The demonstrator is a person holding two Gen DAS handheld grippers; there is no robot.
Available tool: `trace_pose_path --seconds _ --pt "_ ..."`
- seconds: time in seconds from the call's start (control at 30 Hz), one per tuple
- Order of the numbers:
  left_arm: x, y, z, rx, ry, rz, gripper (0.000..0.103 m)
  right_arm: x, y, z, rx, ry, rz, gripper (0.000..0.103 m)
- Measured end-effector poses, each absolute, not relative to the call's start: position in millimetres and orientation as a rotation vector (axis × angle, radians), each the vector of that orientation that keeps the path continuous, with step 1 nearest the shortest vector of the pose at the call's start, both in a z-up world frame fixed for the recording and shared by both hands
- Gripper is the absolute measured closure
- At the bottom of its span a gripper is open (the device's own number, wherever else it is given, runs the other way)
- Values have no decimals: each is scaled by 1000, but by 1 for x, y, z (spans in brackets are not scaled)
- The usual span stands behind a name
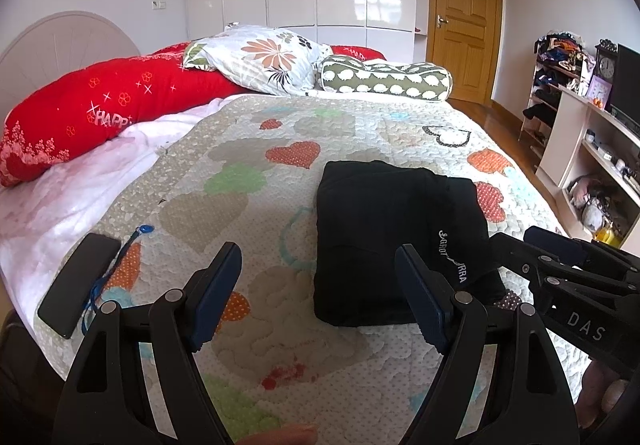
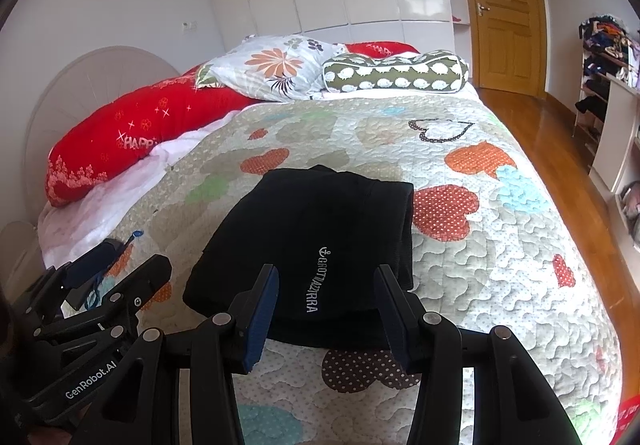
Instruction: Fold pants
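The black pants (image 1: pixel 380 213) (image 2: pixel 320 213) lie folded into a compact rectangle on the heart-patterned quilt (image 1: pixel 260 173) (image 2: pixel 480 265), white lettering facing up. My left gripper (image 1: pixel 318 251) hovers open over the quilt at the bundle's left near corner, with nothing between its pads. My right gripper (image 2: pixel 327 271) stands open above the near edge of the pants, its pads apart from the cloth. Each gripper shows in the other's view: the right gripper (image 1: pixel 518 235) at the bundle's right side, the left gripper (image 2: pixel 132 257) at the lower left.
A black phone (image 1: pixel 76 285) with a blue lanyard lies on the quilt at the near left. A red duvet (image 1: pixel 100 113), a floral pillow (image 1: pixel 264 57) and a green bolster (image 1: pixel 384 79) sit at the head. Shelves (image 1: pixel 592 149) and wooden floor (image 2: pixel 560 149) lie right.
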State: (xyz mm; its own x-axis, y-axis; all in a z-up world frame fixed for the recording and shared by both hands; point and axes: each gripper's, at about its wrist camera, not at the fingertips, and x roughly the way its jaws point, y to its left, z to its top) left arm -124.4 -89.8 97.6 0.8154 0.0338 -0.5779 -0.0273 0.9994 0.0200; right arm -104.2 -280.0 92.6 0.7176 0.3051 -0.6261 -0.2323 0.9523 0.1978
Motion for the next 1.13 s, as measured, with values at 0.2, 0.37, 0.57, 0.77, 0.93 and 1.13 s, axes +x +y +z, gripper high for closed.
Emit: trace_pose_path --seconds 0.2,0.37,0.57,0.77,0.93,1.13 --pt "-124 -90 97 8 619 30 23 -101 -280 90 112 716 300 55" --pt "-124 -89 95 8 622 29 23 -99 -281 88 115 721 300 55" --pt "-122 -88 92 6 627 26 23 -99 -279 85 111 726 307 55" --pt "-121 -88 89 8 631 23 23 -98 -278 85 112 726 306 55" --pt "-121 -89 89 6 631 22 23 -98 -279 85 111 729 307 55" --pt "-121 -91 88 9 625 9 23 -98 -279 85 106 730 310 55"
